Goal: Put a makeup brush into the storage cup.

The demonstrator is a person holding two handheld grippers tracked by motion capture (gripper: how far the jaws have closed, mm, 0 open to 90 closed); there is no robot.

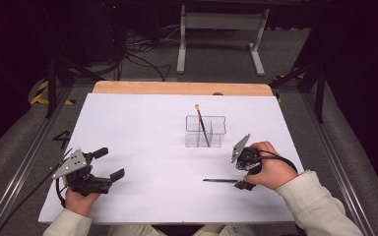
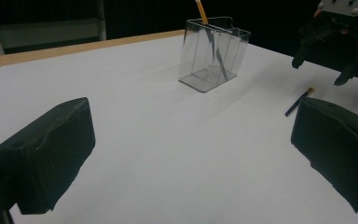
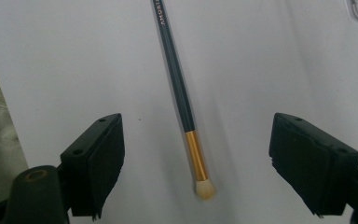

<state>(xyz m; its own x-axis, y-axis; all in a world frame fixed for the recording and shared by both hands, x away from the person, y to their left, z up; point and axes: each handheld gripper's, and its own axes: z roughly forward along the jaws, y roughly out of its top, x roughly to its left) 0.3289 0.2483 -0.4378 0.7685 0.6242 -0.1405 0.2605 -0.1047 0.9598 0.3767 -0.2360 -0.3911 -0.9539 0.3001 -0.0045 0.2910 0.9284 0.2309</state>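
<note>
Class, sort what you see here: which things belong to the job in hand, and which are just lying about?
Job in hand:
- brush on the table, between the open right tongs
- clear holder
- brush standing in it

Lying about:
- left tongs, open, holding nothing
- white frame behind the table
- cables on the floor

Not much to read from my end. The only lettering I can find is on the dark handle of the makeup brush lying on the white table: small pale capitals running lengthwise up near the far end of the handle, in the right gripper view. I can make out something like "AMOR", then it runs off the top edge of the frame (so I can't give you the whole word). In the high view, a dark mark like a "4" sits on the grey floor left of the table.
</note>
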